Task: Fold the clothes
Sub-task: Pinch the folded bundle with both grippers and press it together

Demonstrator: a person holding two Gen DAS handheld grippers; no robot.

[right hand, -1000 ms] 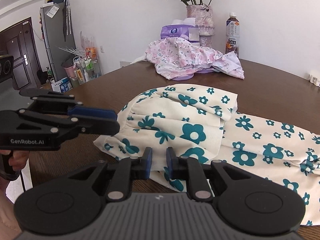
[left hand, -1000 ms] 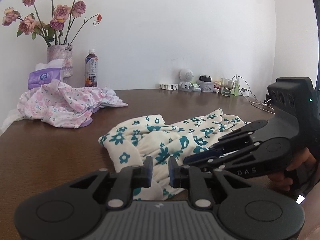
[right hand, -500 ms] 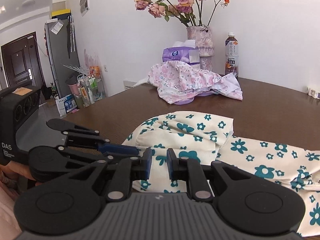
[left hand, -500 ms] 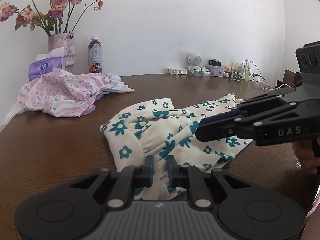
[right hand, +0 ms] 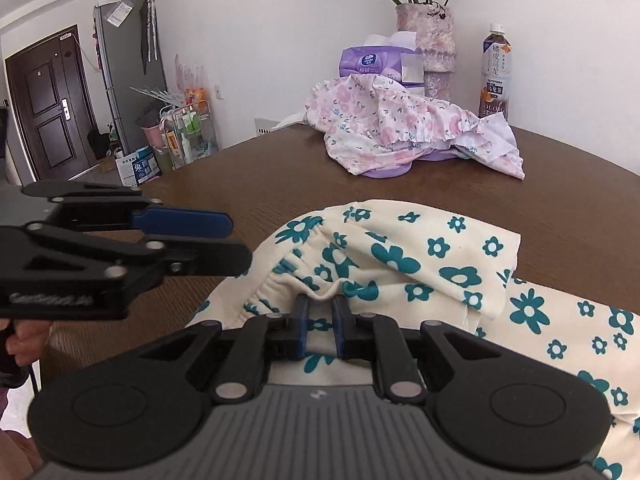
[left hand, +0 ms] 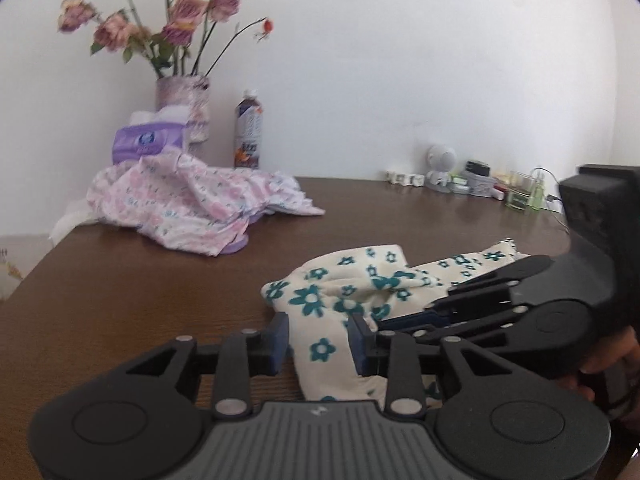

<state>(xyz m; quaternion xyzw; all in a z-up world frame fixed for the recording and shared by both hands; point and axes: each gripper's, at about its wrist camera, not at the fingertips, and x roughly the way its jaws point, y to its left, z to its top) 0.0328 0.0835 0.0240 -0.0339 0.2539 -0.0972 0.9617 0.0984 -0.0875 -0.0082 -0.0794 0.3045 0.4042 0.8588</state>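
Bare brown desk (left hand: 120, 300) stretches left toward the pink floral heap (left hand: 192, 204) by the wall. The left tongs (left hand: 318, 338) have spread apart since a moment ago, straddling the near edge of the cream, teal-flowered garment (right hand: 420, 256) lying mid-desk. The right tongs (right hand: 319, 320) sit narrowly parted, a fold of its gathered waistband between them.

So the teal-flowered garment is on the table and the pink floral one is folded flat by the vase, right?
Not folded. The right wrist view shows the pink floral garment crumpled in a heap by the vase. The teal-flowered garment is on the table.
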